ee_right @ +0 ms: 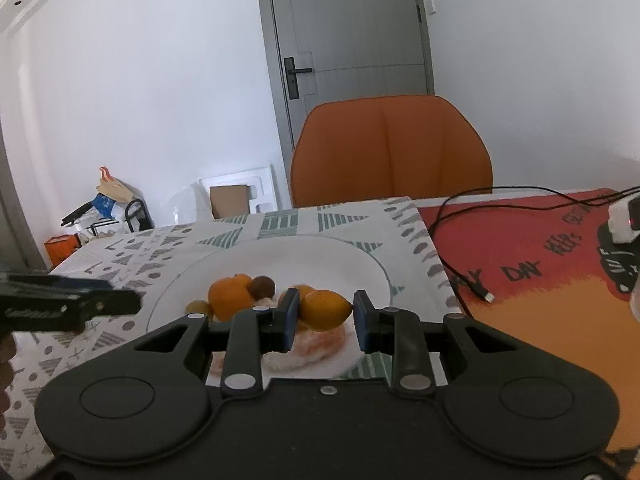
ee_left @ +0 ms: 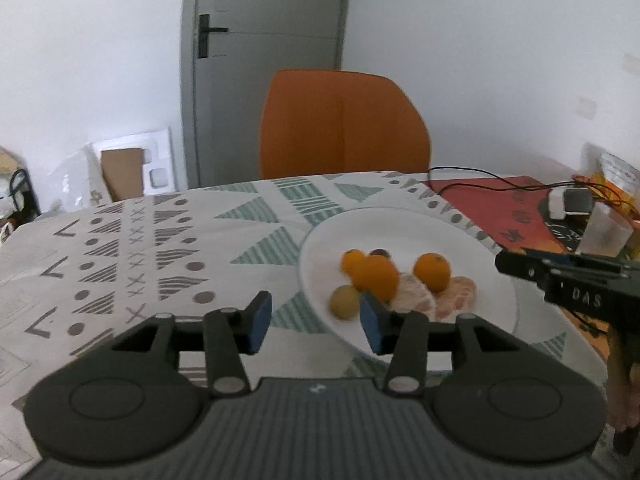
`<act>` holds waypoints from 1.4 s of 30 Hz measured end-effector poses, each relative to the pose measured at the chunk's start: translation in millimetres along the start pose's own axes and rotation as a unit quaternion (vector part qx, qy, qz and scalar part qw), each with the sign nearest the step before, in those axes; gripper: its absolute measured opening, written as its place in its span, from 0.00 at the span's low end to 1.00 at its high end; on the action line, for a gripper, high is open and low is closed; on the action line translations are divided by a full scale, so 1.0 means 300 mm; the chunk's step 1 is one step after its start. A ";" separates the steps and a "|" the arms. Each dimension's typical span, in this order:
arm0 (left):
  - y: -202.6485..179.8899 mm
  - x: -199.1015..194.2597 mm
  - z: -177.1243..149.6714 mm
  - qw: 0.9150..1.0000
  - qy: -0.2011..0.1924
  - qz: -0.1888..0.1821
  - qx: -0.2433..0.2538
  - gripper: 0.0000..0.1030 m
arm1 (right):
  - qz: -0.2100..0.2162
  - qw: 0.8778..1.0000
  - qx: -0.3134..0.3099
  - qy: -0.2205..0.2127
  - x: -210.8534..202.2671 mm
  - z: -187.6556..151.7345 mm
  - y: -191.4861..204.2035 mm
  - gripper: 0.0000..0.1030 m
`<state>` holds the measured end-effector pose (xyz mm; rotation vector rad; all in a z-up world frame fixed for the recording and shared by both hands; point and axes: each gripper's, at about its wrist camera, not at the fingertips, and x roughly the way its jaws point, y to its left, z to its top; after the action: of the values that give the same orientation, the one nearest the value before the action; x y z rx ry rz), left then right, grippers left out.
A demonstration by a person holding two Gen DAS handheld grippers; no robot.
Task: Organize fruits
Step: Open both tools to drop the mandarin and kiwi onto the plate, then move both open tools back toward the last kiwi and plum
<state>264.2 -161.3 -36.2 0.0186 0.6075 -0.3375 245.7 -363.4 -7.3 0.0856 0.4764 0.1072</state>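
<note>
A white plate (ee_left: 472, 240) on the patterned tablecloth holds several oranges (ee_left: 431, 272), a yellow-green fruit (ee_left: 344, 301), a small dark fruit (ee_left: 380, 253) and peeled citrus segments (ee_left: 456, 300). My left gripper (ee_left: 316, 322) is open and empty, low over the plate's near left rim. My right gripper (ee_right: 326, 318) is open, its pads on either side of an orange (ee_right: 325, 309) on the plate (ee_right: 352, 260), with a gap on each side. A brown round fruit (ee_right: 262, 287) and another orange (ee_right: 230, 296) lie behind. The right gripper also shows in the left wrist view (ee_left: 560, 280).
An orange chair (ee_left: 344, 124) stands behind the table, before a grey door (ee_left: 264, 40). A red mat (ee_right: 540, 272) with a black cable (ee_right: 460, 272) and a white device (ee_right: 622, 220) lies to the right. Boxes (ee_right: 232, 200) and clutter sit on the floor at left.
</note>
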 end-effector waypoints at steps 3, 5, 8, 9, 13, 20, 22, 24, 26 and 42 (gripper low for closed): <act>0.026 -0.006 -0.001 1.000 -0.001 0.007 -0.007 0.54 | 0.000 1.000 -0.004 0.001 0.036 0.018 0.008 0.26; 0.036 -0.012 -0.001 1.000 -0.005 0.012 -0.008 0.58 | -0.003 1.000 -0.003 0.000 0.054 0.029 0.013 0.27; 0.054 -0.012 0.002 1.000 -0.007 0.020 -0.012 0.62 | -0.007 1.000 0.005 -0.008 0.067 0.038 0.013 0.40; 0.062 -0.011 0.003 1.000 -0.007 0.024 -0.014 0.63 | -0.010 1.000 0.003 -0.008 0.067 0.038 0.017 0.46; 0.081 -0.016 0.004 0.999 -0.017 0.034 -0.022 0.74 | -0.005 1.000 -0.003 -0.004 0.047 0.016 0.037 0.56; 0.094 -0.024 -0.019 0.999 -0.015 0.034 -0.022 0.81 | -0.012 1.000 -0.008 0.012 0.010 -0.030 0.068 0.62; 0.102 -0.029 -0.028 0.999 -0.013 0.038 -0.023 0.82 | -0.015 1.000 -0.009 0.015 -0.001 -0.038 0.077 0.63; 0.112 -0.038 -0.033 0.999 -0.013 0.043 -0.025 0.83 | -0.018 1.000 -0.007 0.018 -0.012 -0.043 0.085 0.63; 0.124 -0.054 -0.037 0.998 -0.015 0.048 -0.028 0.86 | -0.022 1.000 -0.005 0.018 -0.023 -0.046 0.094 0.63; 0.202 -0.198 -0.093 0.995 -0.038 0.083 -0.042 0.93 | -0.018 1.000 0.010 -0.002 -0.138 -0.080 0.167 0.88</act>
<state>222.2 -82.7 -30.6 -0.0252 0.5400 -0.1509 193.7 -317.4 -4.5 0.0965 0.4757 0.0676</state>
